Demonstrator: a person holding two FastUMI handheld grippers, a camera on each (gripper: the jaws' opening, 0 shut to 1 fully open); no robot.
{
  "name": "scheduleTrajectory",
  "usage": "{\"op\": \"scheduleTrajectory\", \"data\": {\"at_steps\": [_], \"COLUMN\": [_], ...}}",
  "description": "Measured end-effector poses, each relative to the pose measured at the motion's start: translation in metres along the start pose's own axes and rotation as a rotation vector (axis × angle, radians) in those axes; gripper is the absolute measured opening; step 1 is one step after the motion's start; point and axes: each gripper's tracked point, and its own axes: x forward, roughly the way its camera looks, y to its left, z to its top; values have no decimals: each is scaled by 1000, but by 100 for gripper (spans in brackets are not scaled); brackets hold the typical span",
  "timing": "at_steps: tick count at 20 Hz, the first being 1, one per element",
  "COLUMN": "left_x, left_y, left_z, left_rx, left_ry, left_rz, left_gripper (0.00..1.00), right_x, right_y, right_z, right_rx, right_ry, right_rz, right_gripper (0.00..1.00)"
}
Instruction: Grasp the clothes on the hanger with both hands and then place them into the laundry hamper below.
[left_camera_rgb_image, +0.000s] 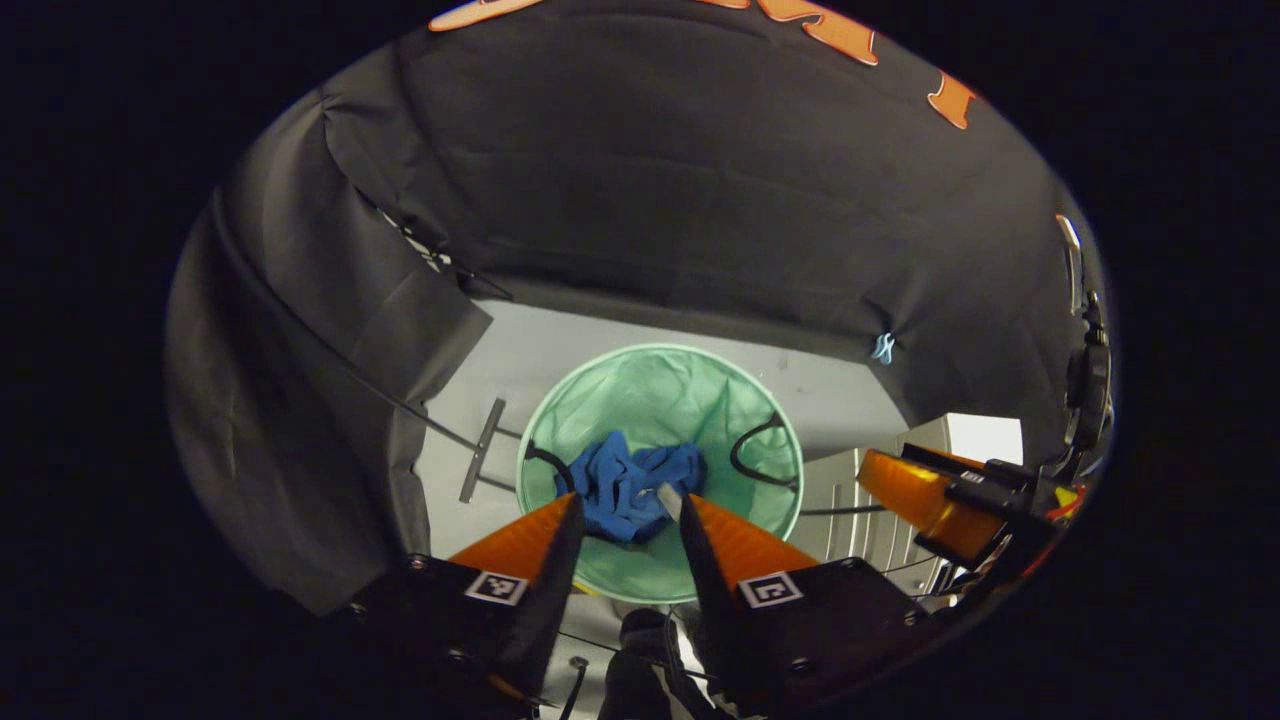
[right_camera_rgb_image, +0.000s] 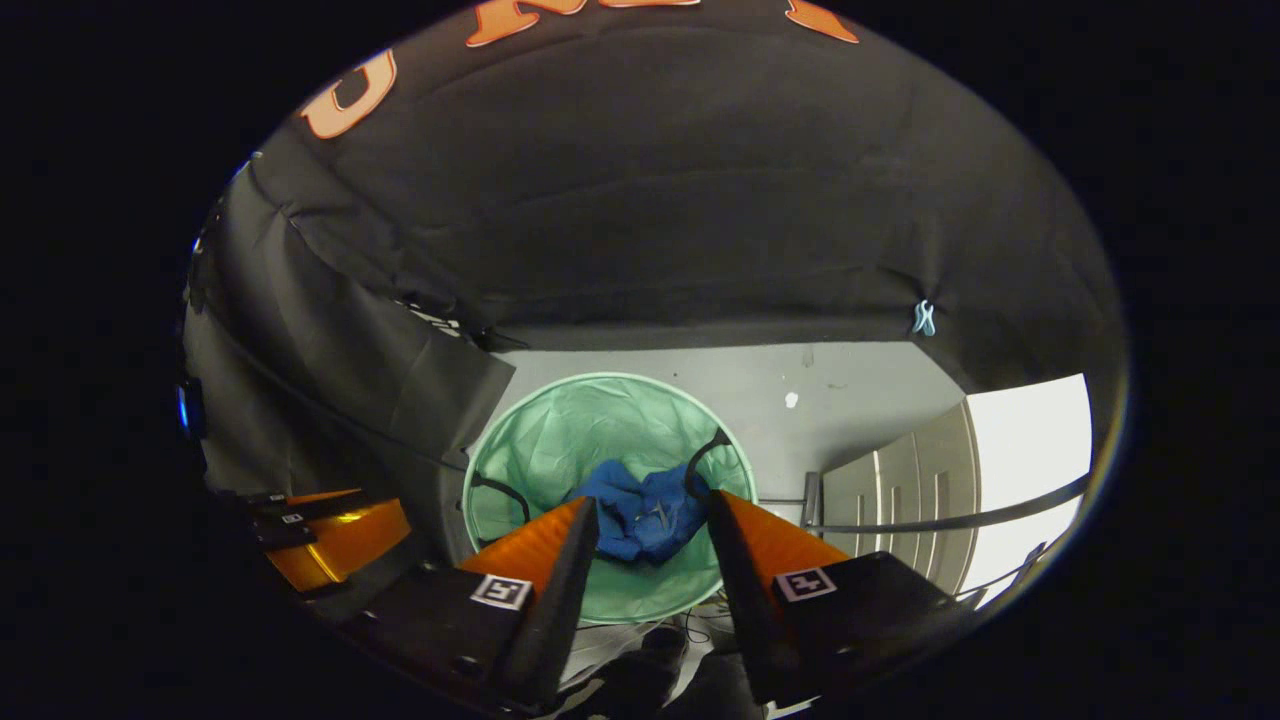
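A crumpled blue garment (left_camera_rgb_image: 628, 487) lies at the bottom of the round green mesh hamper (left_camera_rgb_image: 660, 395), which stands on the grey floor. My left gripper (left_camera_rgb_image: 628, 505) hangs open above the hamper, nothing between its fingers. In the right gripper view the same blue garment (right_camera_rgb_image: 640, 515) rests inside the hamper (right_camera_rgb_image: 570, 430), and my right gripper (right_camera_rgb_image: 652, 510) is open above it, holding nothing. The right gripper (left_camera_rgb_image: 935, 490) also shows at the right edge of the left gripper view; the left gripper (right_camera_rgb_image: 330, 535) shows at the lower left of the right gripper view.
Black cloth walls (left_camera_rgb_image: 700, 200) close in behind and to the left of the hamper. A metal bar of a stand (left_camera_rgb_image: 482, 450) lies on the floor to the hamper's left. White panelled furniture (right_camera_rgb_image: 900, 480) and a rail (right_camera_rgb_image: 950, 520) stand to the right.
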Motion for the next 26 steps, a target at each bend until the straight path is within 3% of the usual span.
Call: {"op": "scheduleTrajectory", "data": {"at_steps": [1,2,4,7,9,10,11,12,13,14,16,17,18,19,26], "left_x": [-1,-3,-5,-8,-15,-19,-22,-25,-28,-27,-29,-33,-37,-40,-67], "left_y": [-1,-4,-6,-7,-8,-10,-11,-12,-13,-14,-15,-17,-19,-22,-30], "left_z": [5,9,15,23,25,27,31,35,41,45,55,61,66,73,132], "left_rx": [4,7,14,34,45,49,53,55,55,53,44,38,33,28,28], "left_ry": [-27,-52,-91,-134,-161,-178,-199,-225,-253,-281,-333,-360,-389,-419,-670], "left_rz": [-1,-2,2,9,4,-4,-8,-8,-7,-5,-7,-8,-13,-21,-56], "left_gripper": [74,75,76,100,97,98,97,98,98,98,97,97,97,97,96], "right_x": [-9,-18,-33,-58,-75,-85,-96,-108,-120,-134,-160,-175,-189,-206,-292], "right_y": [0,-2,-3,-4,-2,-1,-1,1,2,2,-1,-1,-2,-1,14], "right_z": [3,7,11,16,19,23,28,34,41,48,62,70,77,87,138], "right_rx": [-5,-13,-29,-65,-81,-87,-92,-94,-97,-98,-100,-101,-108,-122,-159], "right_ry": [-19,-38,-66,-105,-137,-158,-185,-217,-251,-287,-352,-382,-412,-446,-634], "right_rz": [-3,-7,-4,-9,-6,-6,-6,-4,-3,-7,-13,-17,-18,-24,-36], "right_gripper": [80,87,93,99,99,92,99,92,92,99,99,92,92,99,98]}}
